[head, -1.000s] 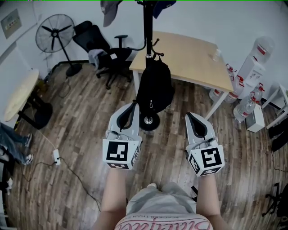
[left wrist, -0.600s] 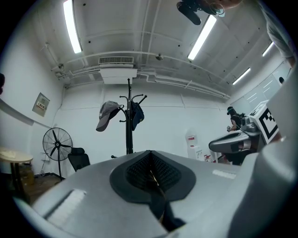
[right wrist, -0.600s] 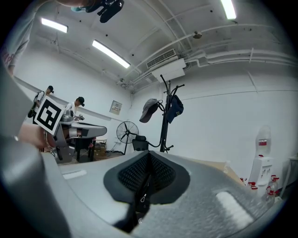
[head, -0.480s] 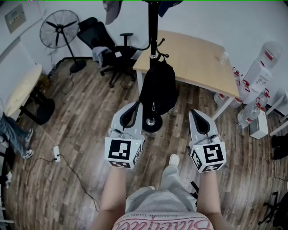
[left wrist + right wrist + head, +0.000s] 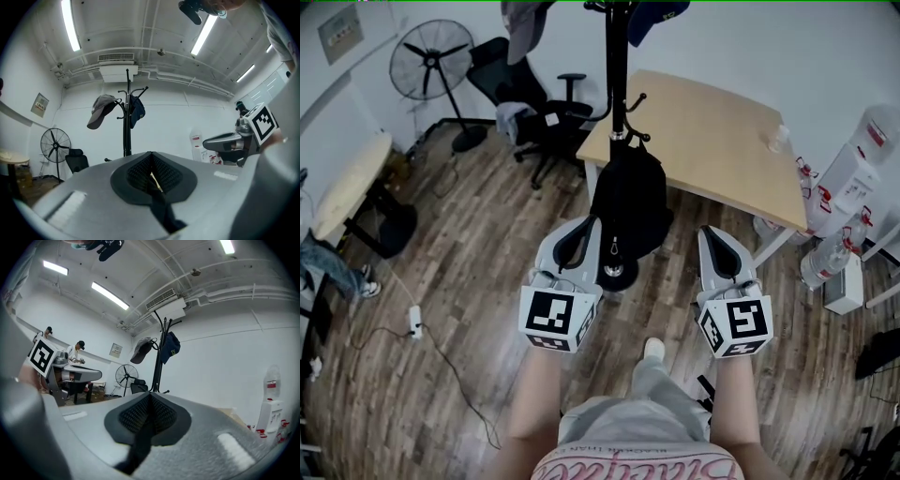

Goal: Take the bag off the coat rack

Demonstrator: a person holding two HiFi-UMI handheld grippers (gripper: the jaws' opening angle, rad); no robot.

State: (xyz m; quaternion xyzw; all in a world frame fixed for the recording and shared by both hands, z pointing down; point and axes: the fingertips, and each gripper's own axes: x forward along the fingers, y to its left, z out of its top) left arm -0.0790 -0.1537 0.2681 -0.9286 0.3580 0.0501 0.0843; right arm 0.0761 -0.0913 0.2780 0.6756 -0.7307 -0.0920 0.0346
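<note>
Brown plank floor, spread under the coat rack and everything round it.

Pale wooden table, behind the coat rack and to its right, near corner just beside the pole.

Coat rack itself: black upright pole with curved hooks and a round base on the floor.

Black office chair, behind the coat rack to its left, well apart.

Black bag, hung by its top loop from a low hook of the coat rack, body draped down the near side of the pole, clear of the floor, base of the rack showing below it.

Standing fan, farther left of the coat rack than the chair, against the wall.

Left gripper, on the near side of the coat rack, tip at the bag's lower left edge; contact not determinable; jaws pressed together, nothing between them.

Right gripper, right of the coat rack, apart from the bag; jaws likewise pressed together and empty.

Grey cap and dark blue cap, on the top hooks of the coat rack, one to each side of the pole.
</note>
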